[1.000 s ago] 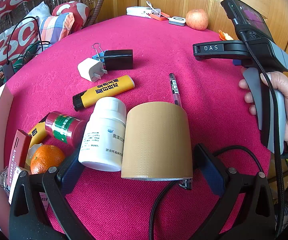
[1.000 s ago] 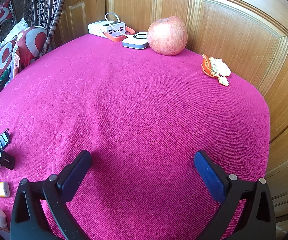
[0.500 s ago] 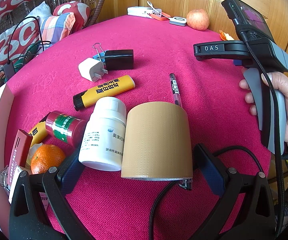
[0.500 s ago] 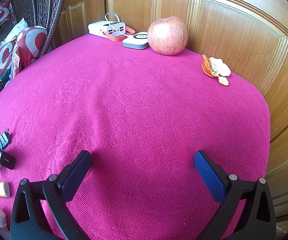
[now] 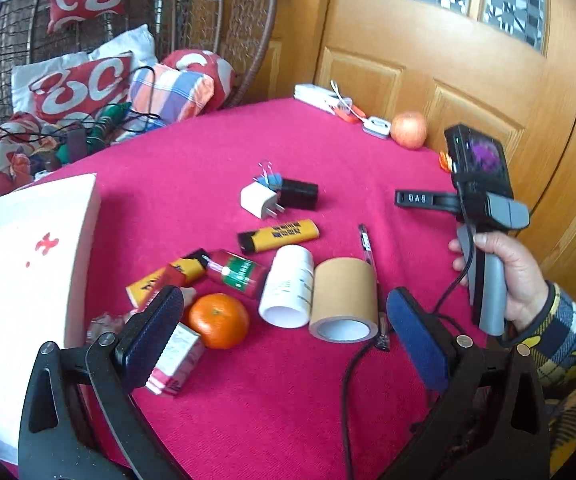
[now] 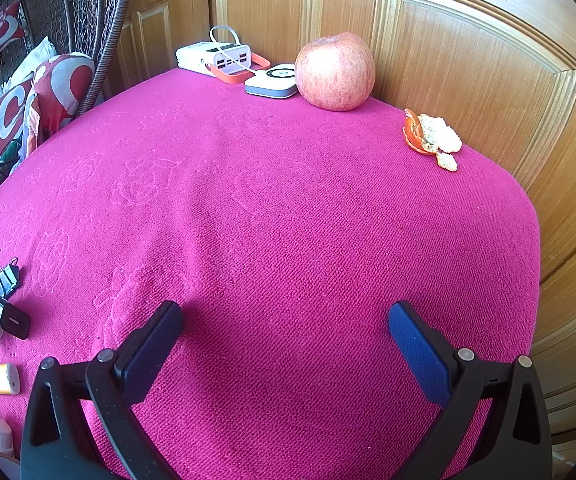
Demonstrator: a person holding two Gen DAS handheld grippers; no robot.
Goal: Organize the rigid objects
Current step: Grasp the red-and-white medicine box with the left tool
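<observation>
In the left wrist view a brown tape roll (image 5: pixel 343 296), a white pill bottle (image 5: pixel 288 286), a red-green can (image 5: pixel 236 274), a tangerine (image 5: pixel 219 320), yellow tubes (image 5: pixel 280 235), a pen (image 5: pixel 365 242), a white charger (image 5: pixel 256 200) and a black charger (image 5: pixel 297 194) lie on the pink cloth. My left gripper (image 5: pixel 284 332) is open and empty, raised above and behind the tape roll. My right gripper (image 6: pixel 286 342) is open and empty over bare cloth; its handle (image 5: pixel 483 216) shows held at the right.
A white tray (image 5: pixel 84 216) sits at the left table edge. A small red-white box (image 5: pixel 176 356) lies by the left finger. An apple (image 6: pixel 333 72), a power bank (image 6: pixel 216 58), a white puck (image 6: pixel 274 80) and orange peel (image 6: pixel 431 138) sit by the wooden door. A binder clip (image 6: pixel 6 274) lies left.
My left gripper has lifted and pulled back from the tape roll and bottle, so the tray and more of the table now show. The right gripper has not moved.
</observation>
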